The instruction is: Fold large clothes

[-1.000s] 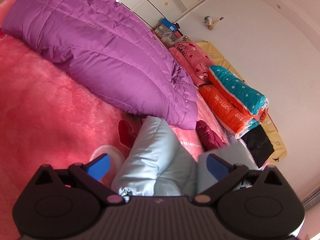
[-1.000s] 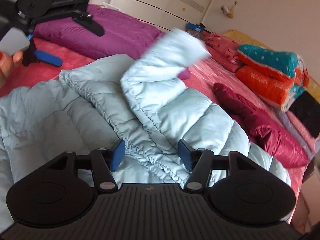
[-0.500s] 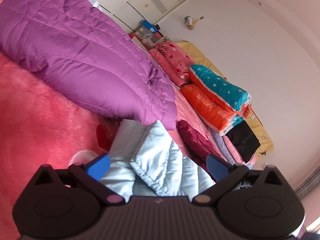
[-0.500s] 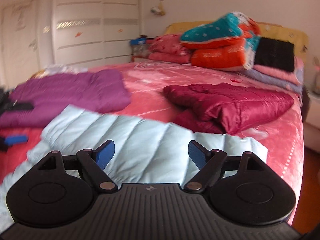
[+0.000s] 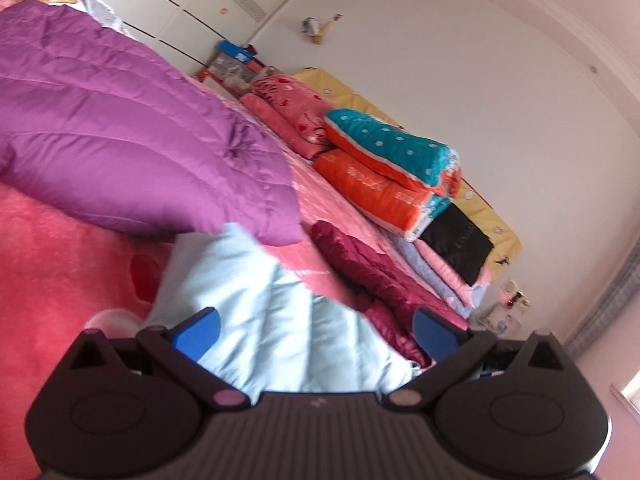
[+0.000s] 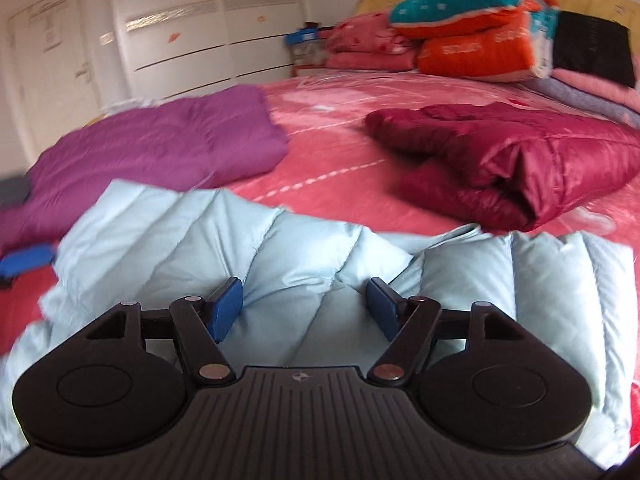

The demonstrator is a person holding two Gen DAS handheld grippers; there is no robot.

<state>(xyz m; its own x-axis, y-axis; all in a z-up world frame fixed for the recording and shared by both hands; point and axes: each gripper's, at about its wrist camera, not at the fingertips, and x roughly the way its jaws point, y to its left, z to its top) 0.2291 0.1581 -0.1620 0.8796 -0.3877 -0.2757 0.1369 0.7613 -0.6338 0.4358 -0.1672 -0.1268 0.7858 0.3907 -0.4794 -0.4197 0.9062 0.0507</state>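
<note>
Item one, the pale blue jacket (image 6: 304, 248): it is lying spread across the near part of the bed (image 6: 344, 160), quilted panels up, directly under and ahead of both my tongs. In the left view the same jacket (image 5: 256, 300) is running between the blue pads, blurred.

Item two, my right tongs (image 6: 306, 310): I am holding them over the jacket with the pads standing wide apart. They have just been closing a little, yet nothing is pinched; the fabric is lying below the gap, not pressed by either pad.

Item three, my left tongs (image 5: 316, 330): these are gaping wide too, gripping nothing, with the jacket showing between the pads. One blue pad of them is peeking in at the left edge of the right view.

Item four, a purple jacket (image 6: 160, 148): it is resting on the bed just beyond the pale blue one, its hem touching or overlapping the blue edge in the left view.

Item five, a dark red jacket (image 6: 520, 160): it is sitting folded further right, apart from the others.

Item six, a stack of blankets (image 6: 472, 36): orange, teal and pink, they are piling up at the head of the bed.

Item seven, a white wardrobe (image 6: 180, 32): it is standing against the far wall.
</note>
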